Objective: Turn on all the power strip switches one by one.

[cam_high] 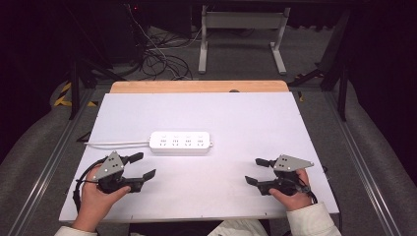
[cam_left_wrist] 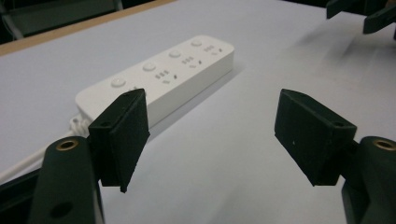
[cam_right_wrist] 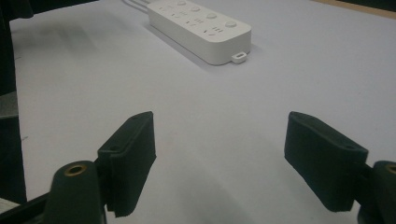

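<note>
A white power strip [cam_high: 181, 142] with several sockets lies flat near the middle of the white table, its cable [cam_high: 115, 144] running off to the left. My left gripper [cam_high: 141, 166] rests near the front left, jaws wide apart and empty, pointing right. In the left gripper view the power strip [cam_left_wrist: 163, 79] lies just beyond my left gripper [cam_left_wrist: 212, 135]. My right gripper [cam_high: 256, 171] sits at the front right, jaws apart and empty, pointing left. Seen in the right gripper view, the strip [cam_right_wrist: 201, 28] is farther off, beyond my right gripper [cam_right_wrist: 219, 161].
The white board [cam_high: 246, 123] covers a wooden table [cam_high: 196, 87]. Behind it on the dark floor are tangled cables [cam_high: 157, 59] and a white frame's legs [cam_high: 241, 34]. Metal rails [cam_high: 359, 162] run along both sides.
</note>
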Action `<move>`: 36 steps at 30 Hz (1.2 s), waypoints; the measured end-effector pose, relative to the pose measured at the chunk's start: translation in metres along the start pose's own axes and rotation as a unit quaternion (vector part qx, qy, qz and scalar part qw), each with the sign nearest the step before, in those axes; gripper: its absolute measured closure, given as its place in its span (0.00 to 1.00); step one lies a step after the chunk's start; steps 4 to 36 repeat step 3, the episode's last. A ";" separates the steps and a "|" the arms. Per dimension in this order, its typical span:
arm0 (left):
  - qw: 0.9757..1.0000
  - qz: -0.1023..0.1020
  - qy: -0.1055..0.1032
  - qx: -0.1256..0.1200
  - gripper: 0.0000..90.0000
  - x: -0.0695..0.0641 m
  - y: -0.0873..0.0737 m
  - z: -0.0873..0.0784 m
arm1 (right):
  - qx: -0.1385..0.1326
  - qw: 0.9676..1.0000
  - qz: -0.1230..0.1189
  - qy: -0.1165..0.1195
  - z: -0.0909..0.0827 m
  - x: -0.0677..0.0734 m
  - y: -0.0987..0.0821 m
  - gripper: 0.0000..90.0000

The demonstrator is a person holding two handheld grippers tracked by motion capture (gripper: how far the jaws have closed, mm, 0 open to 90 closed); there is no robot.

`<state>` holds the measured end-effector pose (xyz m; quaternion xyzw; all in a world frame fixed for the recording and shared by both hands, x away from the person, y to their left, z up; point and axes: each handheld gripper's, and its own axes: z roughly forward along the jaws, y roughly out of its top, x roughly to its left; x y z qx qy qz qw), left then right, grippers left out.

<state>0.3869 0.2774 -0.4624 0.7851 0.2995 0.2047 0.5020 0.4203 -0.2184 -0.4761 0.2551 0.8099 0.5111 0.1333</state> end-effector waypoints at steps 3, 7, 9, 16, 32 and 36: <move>1.000 0.001 0.005 0.010 0.29 0.003 -0.012 -0.001 | 0.000 1.000 0.001 -0.001 0.000 0.000 0.000 0.29; 1.000 0.001 0.005 0.010 0.29 0.003 -0.012 -0.001 | 0.000 1.000 0.001 -0.001 0.000 0.000 0.000 0.29; 1.000 0.001 0.005 0.010 0.29 0.003 -0.012 -0.001 | 0.000 1.000 0.001 -0.001 0.000 0.000 0.000 0.29; 1.000 0.001 0.005 0.010 0.29 0.003 -0.012 -0.001 | 0.000 1.000 0.001 -0.001 0.000 0.000 0.000 0.29; 1.000 0.001 0.005 0.010 0.29 0.003 -0.012 -0.001 | 0.000 1.000 0.001 -0.001 0.000 0.000 0.000 0.29; 1.000 0.001 0.005 0.010 0.29 0.003 -0.012 -0.001 | 0.000 1.000 0.001 -0.001 0.000 0.000 0.000 0.29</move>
